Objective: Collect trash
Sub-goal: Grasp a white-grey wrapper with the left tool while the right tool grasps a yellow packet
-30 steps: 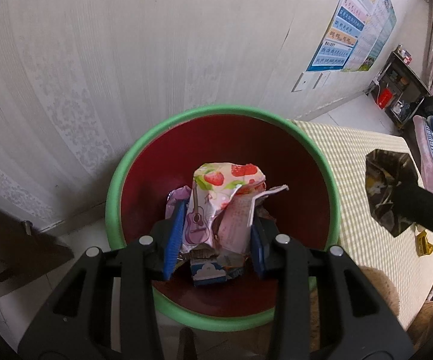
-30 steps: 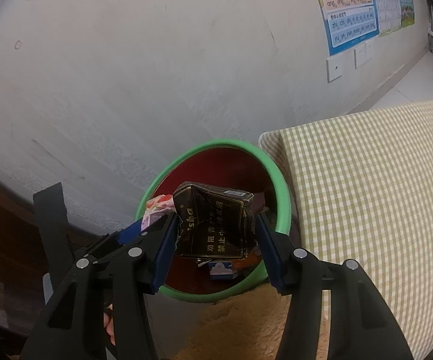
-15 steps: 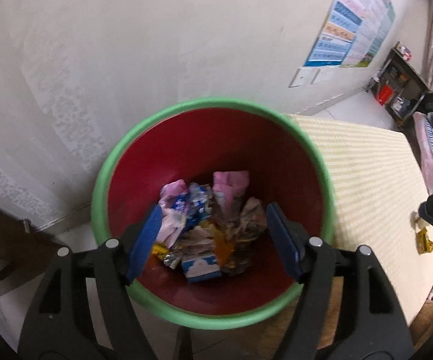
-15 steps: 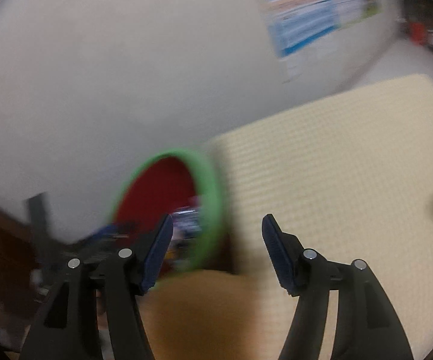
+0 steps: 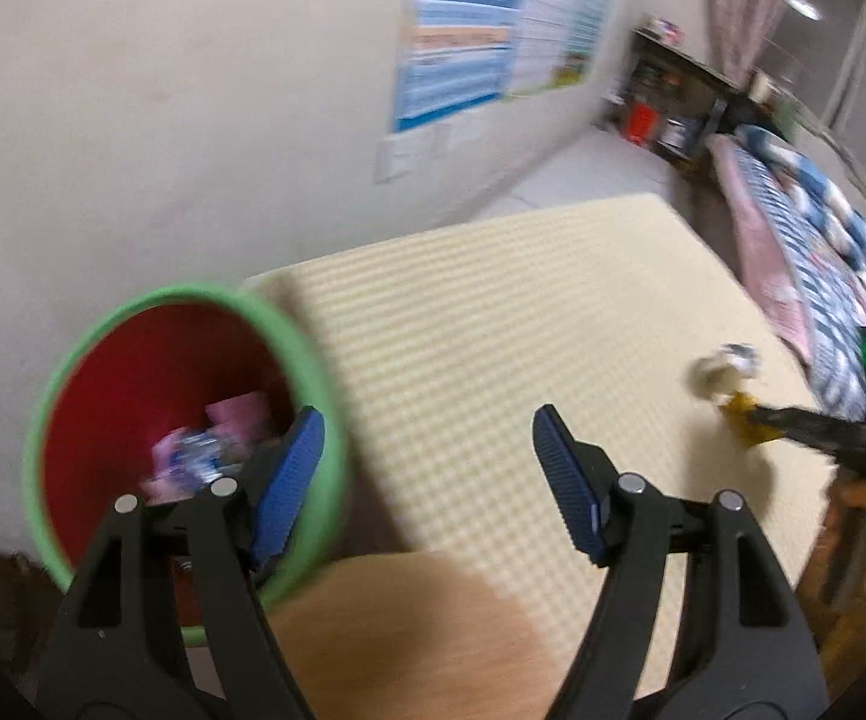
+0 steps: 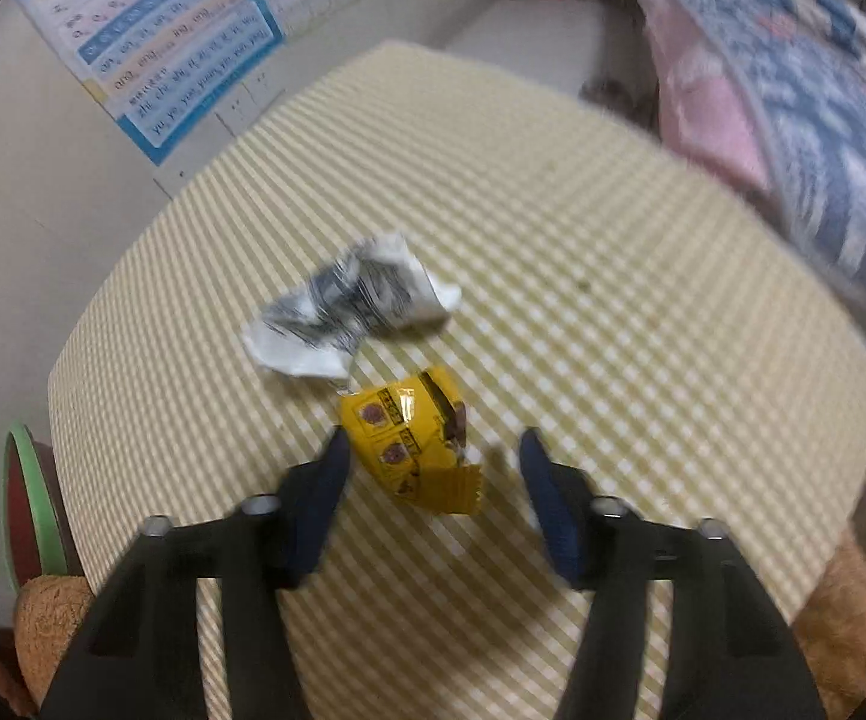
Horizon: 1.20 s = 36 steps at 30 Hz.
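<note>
My right gripper (image 6: 433,468) is closing around the crumpled yellow foil wrapper (image 6: 412,444), pads not yet touching; beside the green-rimmed red bin (image 5: 181,432), my left gripper (image 5: 427,480) gapes empty.

both wrappers binned, right gripper (image 6: 433,468) apparently over yellow wrapper (image 6: 412,444)

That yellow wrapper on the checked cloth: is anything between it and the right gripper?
Nothing visible is. The yellow wrapper lies just ahead of the right gripper, whose jaws are closing without touching it. The crumpled white paper lies beyond it, out of the way.
</note>
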{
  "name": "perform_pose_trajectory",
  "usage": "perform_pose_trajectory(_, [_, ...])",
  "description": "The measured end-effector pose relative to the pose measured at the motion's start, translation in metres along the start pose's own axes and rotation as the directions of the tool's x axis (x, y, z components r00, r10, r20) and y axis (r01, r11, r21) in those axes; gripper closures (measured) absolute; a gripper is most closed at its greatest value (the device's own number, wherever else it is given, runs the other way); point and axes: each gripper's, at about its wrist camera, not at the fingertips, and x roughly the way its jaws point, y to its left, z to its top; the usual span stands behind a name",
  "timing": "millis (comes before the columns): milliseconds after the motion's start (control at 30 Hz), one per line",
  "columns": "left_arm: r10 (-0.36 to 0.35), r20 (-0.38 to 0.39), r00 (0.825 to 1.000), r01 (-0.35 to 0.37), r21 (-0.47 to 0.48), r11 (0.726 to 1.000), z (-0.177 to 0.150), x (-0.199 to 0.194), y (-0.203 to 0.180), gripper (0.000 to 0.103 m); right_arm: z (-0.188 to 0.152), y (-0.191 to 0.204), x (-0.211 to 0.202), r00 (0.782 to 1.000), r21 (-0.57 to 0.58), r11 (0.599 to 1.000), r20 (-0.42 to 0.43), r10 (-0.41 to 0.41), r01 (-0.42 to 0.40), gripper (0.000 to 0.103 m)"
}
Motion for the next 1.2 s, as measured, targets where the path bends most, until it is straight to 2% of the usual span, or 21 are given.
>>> perform_pose_trajectory(33, [-0.017,-0.005,1.0,0.017,0.017,1.0,0.003,0.004,-0.013,0.034,0.001,-0.002,0.002,1.0,0.017,1.0,-0.016,0.025,-0.025,0.081])
perform_pose_trajectory(167, [-0.113,-0.03,0.993,0.116,0.127,0.985,0.018,0.026,-0.084,0.034,-0.006,-0.013,-0.02,0.992,0.07,0.99,-0.002,0.124,-0.124,0.082])
perform_pose_trajectory(233, [-0.158,-0.056,0.986,0.165,0.174,0.971,0.026,0.044,-0.122,0.034,-0.013,-0.028,-0.046,0.983,0.12,0.977,0.057,0.173,-0.178,0.082])
perform_pose_trajectory(333, [-0.214,-0.114,0.97,0.234,0.221,0.947,0.035,0.075,-0.171,0.034,-0.018,-0.049,-0.078,0.972,0.176,0.961,0.143,0.188,-0.212,0.082])
perform_pose_trajectory(433, [-0.232,-0.17,0.958,0.273,0.278,0.921,0.031,0.099,-0.214,0.034,-0.024,-0.081,-0.104,0.953,0.239,0.937,0.225,0.202,-0.255,0.082])
perform_pose_trajectory(500, [-0.219,-0.206,0.954,0.278,0.331,0.902,0.024,0.118,-0.242,0.034,-0.03,-0.089,-0.108,0.947,0.266,0.924,0.244,0.211,-0.274,0.082])
perform_pose_trajectory(600, [-0.179,-0.258,0.949,0.265,0.35,0.898,0.019,0.147,-0.263,0.034,-0.035,-0.091,-0.106,0.936,0.277,0.908,0.246,0.25,-0.315,0.082])
perform_pose_trajectory(633, [-0.168,-0.28,0.945,0.262,0.343,0.902,0.019,0.156,-0.266,0.036,-0.036,-0.089,-0.106,0.933,0.267,0.907,0.245,0.262,-0.325,0.082])
perform_pose_trajectory(733, [-0.12,-0.346,0.931,0.244,0.343,0.907,0.012,0.179,-0.267,0.063,-0.035,-0.089,-0.109,0.926,0.244,0.907,0.249,0.284,-0.344,0.081])
perform_pose_trajectory(767, [-0.115,-0.355,0.928,0.245,0.345,0.906,0.009,0.182,-0.267,0.066,-0.036,-0.088,-0.112,0.922,0.235,0.907,0.255,0.291,-0.351,0.081])
perform_pose_trajectory(800, [-0.128,-0.349,0.928,0.253,0.339,0.906,0.009,0.18,-0.265,0.066,-0.035,-0.087,-0.112,0.92,0.229,0.907,0.259,0.294,-0.354,0.081])
perform_pose_trajectory(833, [-0.149,-0.364,0.92,0.27,0.311,0.911,0.01,0.176,-0.259,0.068,-0.03,-0.083,-0.107,0.918,0.225,0.906,0.261,0.297,-0.357,0.081])
perform_pose_trajectory(867, [-0.174,-0.362,0.916,0.284,0.276,0.918,0.011,0.169,-0.252,0.076,-0.03,-0.081,-0.107,0.917,0.22,0.906,0.263,0.301,-0.361,0.081])
perform_pose_trajectory(933, [-0.2,-0.331,0.922,0.286,0.234,0.929,0.013,0.152,-0.235,0.076,-0.03,-0.074,-0.104,0.919,0.204,0.913,0.257,0.299,-0.354,0.081])
perform_pose_trajectory(967, [-0.208,-0.299,0.931,0.28,0.223,0.934,0.014,0.135,-0.223,0.076,-0.03,-0.071,-0.102,0.92,0.197,0.915,0.253,0.3,-0.352,0.081])
perform_pose_trajectory(1200, [-0.182,-0.1,0.978,0.203,0.266,0.942,0.013,0.034,-0.171,0.076,-0.039,-0.025,-0.103,0.918,0.062,0.938,0.235,0.318,-0.341,0.081])
